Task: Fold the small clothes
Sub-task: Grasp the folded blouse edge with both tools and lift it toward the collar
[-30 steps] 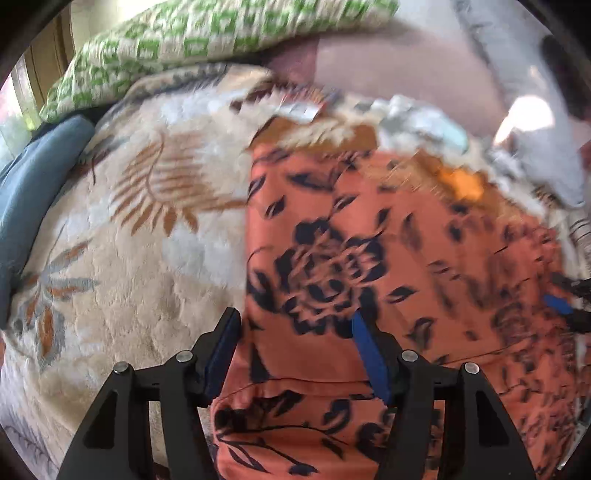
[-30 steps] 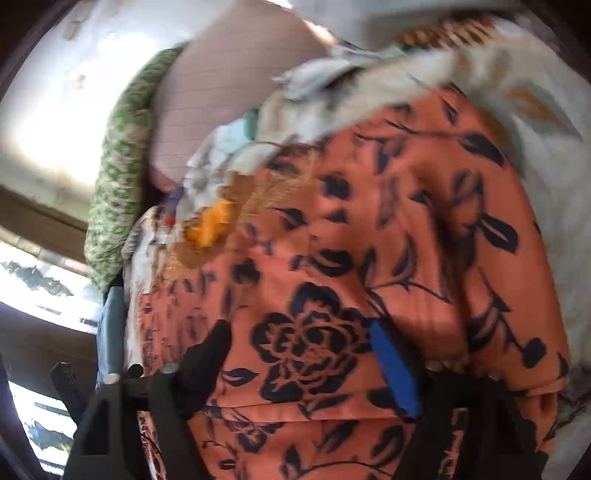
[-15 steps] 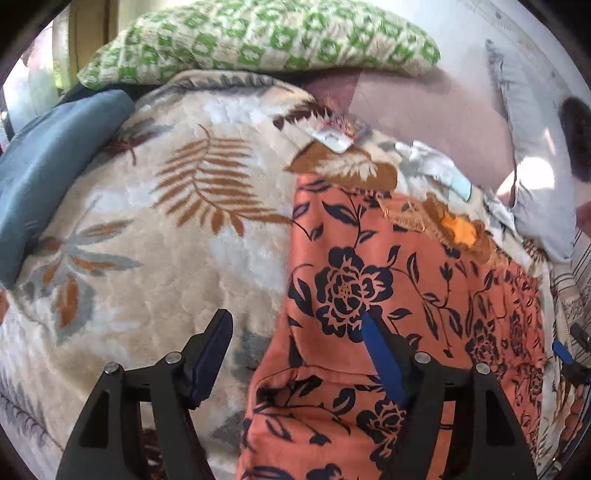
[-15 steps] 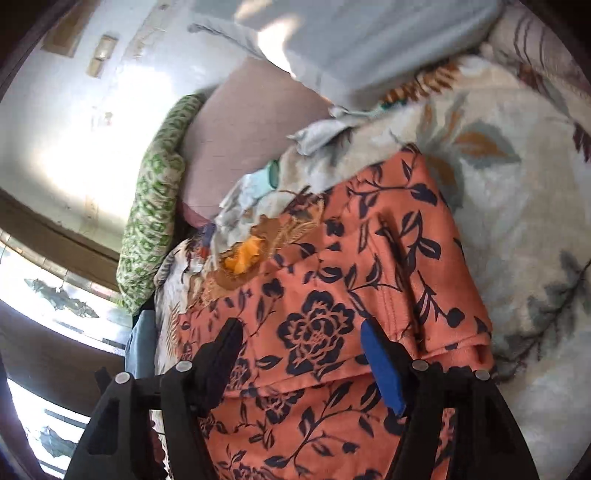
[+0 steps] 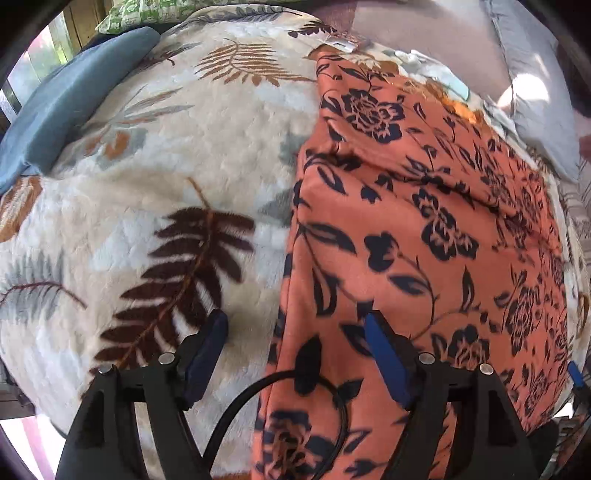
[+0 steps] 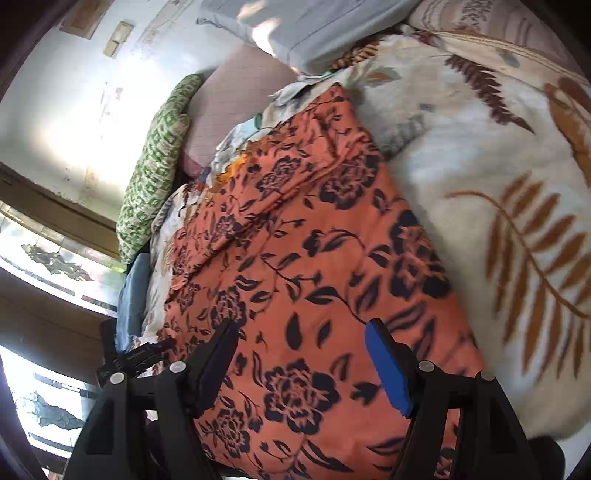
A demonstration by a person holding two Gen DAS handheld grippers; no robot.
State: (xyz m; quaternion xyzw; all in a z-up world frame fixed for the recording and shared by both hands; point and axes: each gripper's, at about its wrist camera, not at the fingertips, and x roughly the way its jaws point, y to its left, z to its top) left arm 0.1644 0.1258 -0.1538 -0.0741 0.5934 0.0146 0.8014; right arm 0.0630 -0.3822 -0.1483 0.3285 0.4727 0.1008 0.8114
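An orange garment with a dark flower print (image 5: 424, 229) lies spread flat on a cream fleece blanket with leaf prints (image 5: 155, 155). My left gripper (image 5: 295, 332) is open over the garment's left edge, one finger above the blanket, one above the cloth. In the right wrist view the same garment (image 6: 306, 258) runs away from me. My right gripper (image 6: 301, 347) is open above its near end, holding nothing. The left gripper's tip (image 6: 129, 358) shows at the far side.
A blue cushion (image 5: 70, 99) lies at the far left. A green patterned pillow (image 6: 159, 162), a pink cushion (image 6: 236, 107) and a grey pillow (image 6: 317, 29) sit at the head. More crumpled clothes (image 6: 236, 147) lie beyond the garment. A window (image 6: 44, 258) is at the left.
Both grippers have pulled back toward the near end of the garment and risen, so more of the cloth and blanket shows. Both stayed open.
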